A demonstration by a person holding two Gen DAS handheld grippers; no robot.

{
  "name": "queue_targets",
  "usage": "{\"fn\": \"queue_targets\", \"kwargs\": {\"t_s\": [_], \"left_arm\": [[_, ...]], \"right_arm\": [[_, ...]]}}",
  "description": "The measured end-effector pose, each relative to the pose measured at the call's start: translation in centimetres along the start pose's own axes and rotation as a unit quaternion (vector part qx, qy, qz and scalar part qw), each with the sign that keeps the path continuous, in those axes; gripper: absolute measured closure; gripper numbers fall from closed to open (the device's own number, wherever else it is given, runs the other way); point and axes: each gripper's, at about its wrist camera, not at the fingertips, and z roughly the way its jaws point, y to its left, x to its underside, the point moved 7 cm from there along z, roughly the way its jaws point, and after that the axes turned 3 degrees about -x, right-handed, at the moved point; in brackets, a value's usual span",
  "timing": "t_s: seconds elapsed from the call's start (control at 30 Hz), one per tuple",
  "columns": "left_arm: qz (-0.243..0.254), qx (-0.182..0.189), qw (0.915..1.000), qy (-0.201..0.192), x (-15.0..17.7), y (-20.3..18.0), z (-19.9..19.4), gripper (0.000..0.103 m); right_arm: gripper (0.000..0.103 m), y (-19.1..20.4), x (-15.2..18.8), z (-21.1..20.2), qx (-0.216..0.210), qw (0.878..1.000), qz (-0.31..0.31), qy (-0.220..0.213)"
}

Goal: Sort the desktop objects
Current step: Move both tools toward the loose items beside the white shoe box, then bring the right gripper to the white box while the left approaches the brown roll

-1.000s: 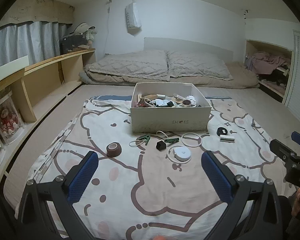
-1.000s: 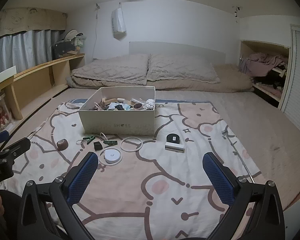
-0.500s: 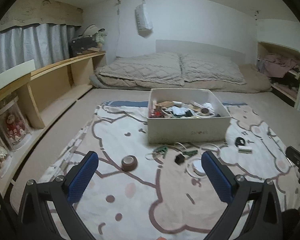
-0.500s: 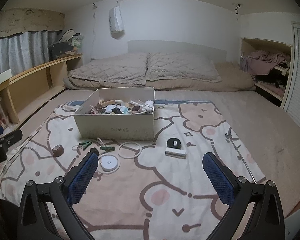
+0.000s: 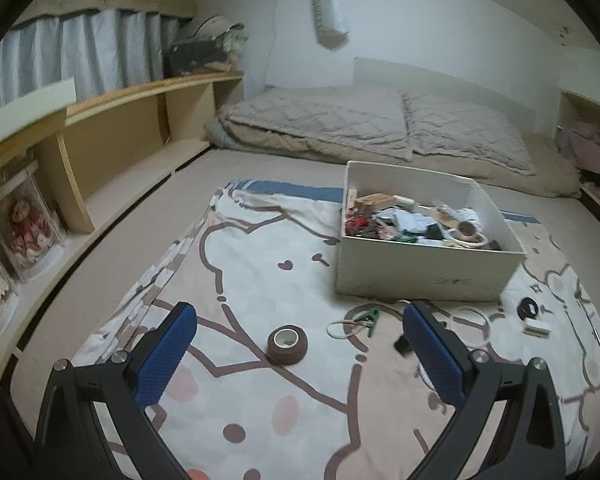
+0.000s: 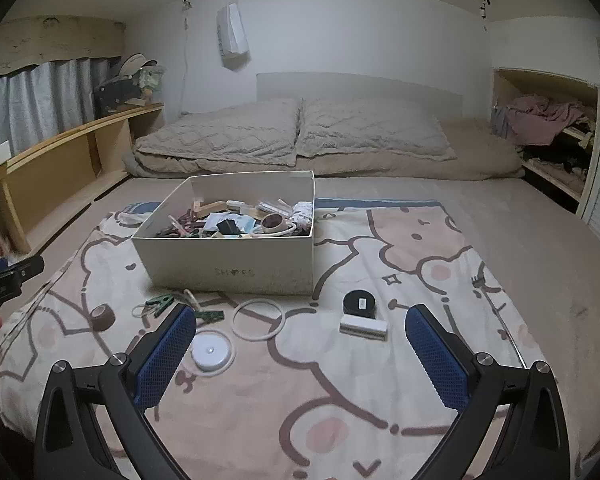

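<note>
A white shoe box (image 5: 428,276) (image 6: 236,268) full of small items sits on a bear-print blanket. In front of it lie a brown tape roll (image 5: 287,343) (image 6: 103,315), a green clip (image 5: 370,317) (image 6: 160,302), a white ring (image 6: 259,319), a round white puck (image 6: 210,353), a black disc (image 6: 359,302) and a white block (image 6: 363,327). My left gripper (image 5: 300,356) is open, hovering just short of the tape roll, which lies between its fingers. My right gripper (image 6: 300,356) is open and empty, above the blanket near the puck and block.
The blanket (image 6: 340,392) covers a beige floor. Folded bedding (image 6: 296,136) lies behind the box. Wooden shelving (image 5: 112,136) runs along the left; a closet nook with clothes (image 6: 548,120) is at right. The left gripper's tip (image 6: 4,280) shows at the right wrist view's left edge.
My left gripper has swung left and moved in, so the tape roll now lies centred between its fingers. My right gripper has crept forward toward the items by the box.
</note>
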Motion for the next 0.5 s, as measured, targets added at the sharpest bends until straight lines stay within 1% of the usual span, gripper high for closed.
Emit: {"fn": "queue_targets", "kwargs": {"t_s": [0.1, 0.23, 0.43, 0.5], "left_arm": [[-0.015, 0.003, 0.9997, 0.021, 0.1, 0.2, 2.2, 0.0], [-0.02, -0.005, 0.9993, 0.032, -0.2, 0.2, 4.3, 0.0], [-0.007, -0.016, 0.9997, 0.016, -0.9, -0.8, 6.5, 0.0], [-0.007, -0.017, 0.9996, 0.021, -0.7, -1.2, 7.6, 0.0]], "right_arm": [[0.0, -0.3, -0.2, 1.6, -0.003, 1.0, 0.007, 0.006], [0.0, -0.7, -0.4, 3.7, -0.001, 1.0, 0.009, 0.014], [0.0, -2.1, -1.0, 6.7, 0.002, 0.999, 0.023, 0.025], [0.0, -3.1, -1.1, 7.9, 0.005, 0.999, 0.034, 0.032]]}}
